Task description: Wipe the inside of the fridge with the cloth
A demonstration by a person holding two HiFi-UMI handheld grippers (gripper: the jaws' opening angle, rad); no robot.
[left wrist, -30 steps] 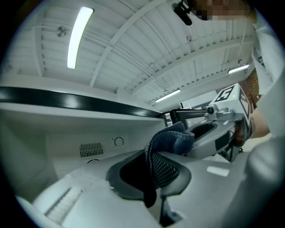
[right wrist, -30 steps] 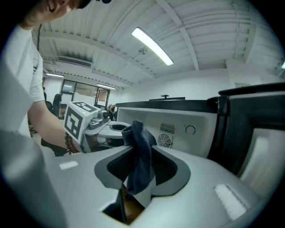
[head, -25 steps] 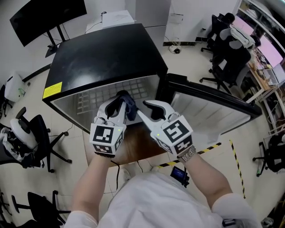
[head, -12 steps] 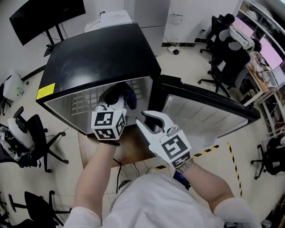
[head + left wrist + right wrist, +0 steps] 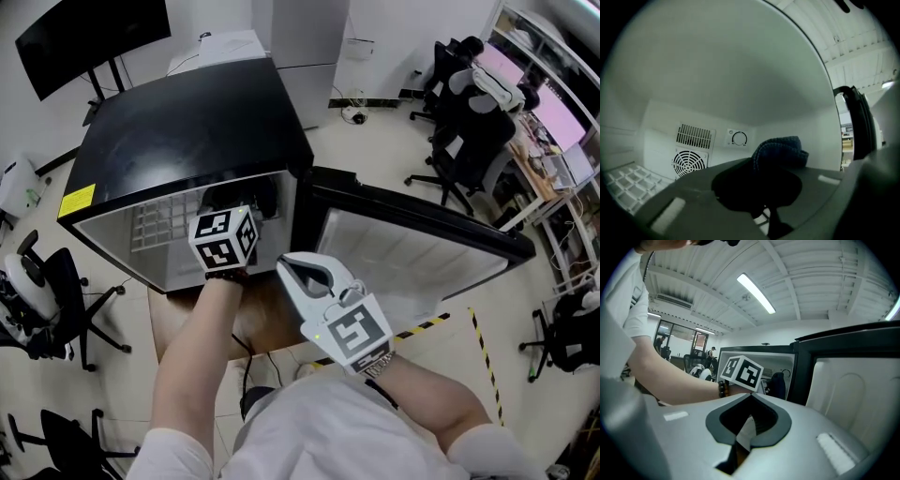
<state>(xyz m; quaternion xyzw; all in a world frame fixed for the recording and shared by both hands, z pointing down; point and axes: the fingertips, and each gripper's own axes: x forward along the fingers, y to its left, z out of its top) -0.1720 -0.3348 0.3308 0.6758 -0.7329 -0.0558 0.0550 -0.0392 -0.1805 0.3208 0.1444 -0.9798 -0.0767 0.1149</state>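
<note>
Nearby, office chairs [image 5: 466, 131], monitor [image 5: 89, 42], open fridge door [image 5: 403, 248]

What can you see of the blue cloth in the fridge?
The cloth is dark blue, looks soft and woven, and is bunched into a lump. The left tool is shut on it, holding it inside the white fridge. Whether it touches a wall cannot be told.

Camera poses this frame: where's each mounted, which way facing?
Head view: on the head, steeply down at the open fridge; both forearms, left gripper and right gripper show.
Left gripper view: inside the fridge, facing its rear fan vent; own jaws shut on the cloth.
Right gripper view: outside, facing the door; own jaws just closed, empty; left forearm shows.
Shared: both gripper views show the cloth.
</note>
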